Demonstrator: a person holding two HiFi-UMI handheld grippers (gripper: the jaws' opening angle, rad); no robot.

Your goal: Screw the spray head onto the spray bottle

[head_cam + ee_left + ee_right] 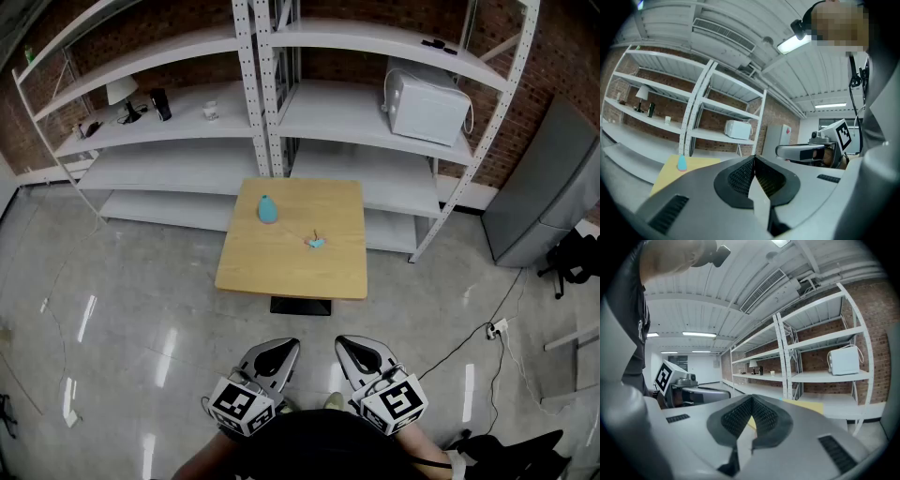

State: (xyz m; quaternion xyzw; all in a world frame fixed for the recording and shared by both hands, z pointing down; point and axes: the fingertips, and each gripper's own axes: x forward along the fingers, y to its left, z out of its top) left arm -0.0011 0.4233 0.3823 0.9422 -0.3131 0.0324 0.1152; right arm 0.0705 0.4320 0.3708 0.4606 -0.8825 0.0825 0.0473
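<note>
Bottle (268, 210): teal, upright on the desk (291, 267), in its far left part. Spray head (317, 243): small teal piece lying on the desk near the middle, apart from the bottle, to its right and nearer the person.

Left hand-held gripper (274, 358): jaws fully together, nothing between them. It is held low in front of the person, over the floor (141, 309), well short of the desk.

Right hand-held gripper (362, 357): jaws likewise together and empty. It is just beside the left one, not touching it. Both point toward the desk.

Behind the desk: white shelves (356, 103) against a brick wall. A white appliance (427, 105) stands on a right-hand shelf, a lamp (122, 94) on a left-hand one.
</note>
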